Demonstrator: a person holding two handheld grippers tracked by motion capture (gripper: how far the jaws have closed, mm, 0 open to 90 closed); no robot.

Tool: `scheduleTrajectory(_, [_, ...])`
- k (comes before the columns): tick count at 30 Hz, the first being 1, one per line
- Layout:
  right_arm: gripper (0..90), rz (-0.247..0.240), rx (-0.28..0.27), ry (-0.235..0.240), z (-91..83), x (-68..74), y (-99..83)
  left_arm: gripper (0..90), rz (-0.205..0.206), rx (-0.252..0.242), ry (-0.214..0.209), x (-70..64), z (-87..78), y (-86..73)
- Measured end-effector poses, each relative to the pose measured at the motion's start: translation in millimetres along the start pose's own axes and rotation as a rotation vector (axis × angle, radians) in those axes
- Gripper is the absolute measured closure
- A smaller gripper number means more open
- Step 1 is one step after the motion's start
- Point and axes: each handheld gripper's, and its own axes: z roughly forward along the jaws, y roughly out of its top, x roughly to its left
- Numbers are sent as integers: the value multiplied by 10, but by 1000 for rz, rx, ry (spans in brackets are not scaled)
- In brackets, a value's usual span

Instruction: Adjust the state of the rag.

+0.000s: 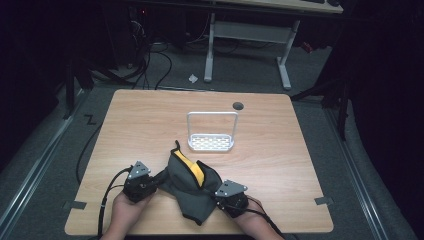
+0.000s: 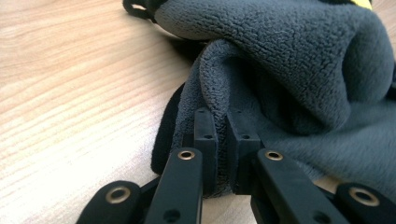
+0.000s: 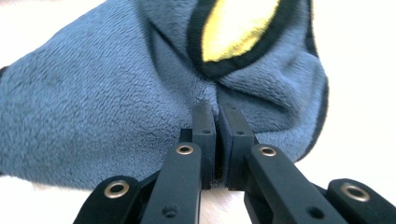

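Where the wooden counter (image 1: 150,120) runs out to its left, right and far edges, most of its top lies bare, with open room on both sides of the two claws and behind the white rack (image 1: 211,131). That rack stands upright near the middle of the counter, a wire frame rising from a perforated base, and a small dark round hole (image 1: 238,106) sits just beyond it toward the far edge. Grey carpet and the legs of another desk lie past the counter.

The grey fleece garment (image 1: 187,185) lies bunched near the front edge, between the two claws and well apart from the rack. It is soft and nubbly, trimmed in black, with a yellow patch (image 1: 192,167) showing at its top fold; a black loop (image 2: 135,8) pokes out at its far end. Its lowest fold reaches close to the front edge of the counter.

The left claw (image 1: 152,182) sits at the garment's left side, held by a hand (image 1: 125,210) coming in from the bottom; in the left gripper view its jaws are clenched on a fold of the grey fleece. The right claw (image 1: 220,196) sits at the garment's right side, and in the right gripper view its jaws are pinched on the fleece just below the yellow patch.
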Motion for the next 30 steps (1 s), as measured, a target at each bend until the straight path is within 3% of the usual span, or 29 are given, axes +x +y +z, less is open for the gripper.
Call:
scheduleTrajectory(8, [864, 41, 4, -77, -79, -280, -80, 838, 25, 16, -43, -84, 49, -2])
scheduleTrajectory(16, [865, 85, -11, -161, -174, -534, -126, 837, 71, 30, -152, -382, 124, 23])
scheduleTrajectory(19, [832, 118, -28, -162, -217, -599, -146, 836, 111, 45, -146, -482, 164, 21])
scheduleTrajectory(22, [723, 165, -64, -177, -289, -643, -162, 836, 109, 49, -126, -449, 175, 21])
scheduleTrajectory(26, [707, 202, -92, -204, -357, -710, -184, 835, 73, 51, -98, -321, 151, -1])
scheduleTrajectory(30, [675, 266, -70, -206, -310, -802, -245, 829, 44, 63, -104, -242, 164, -37])
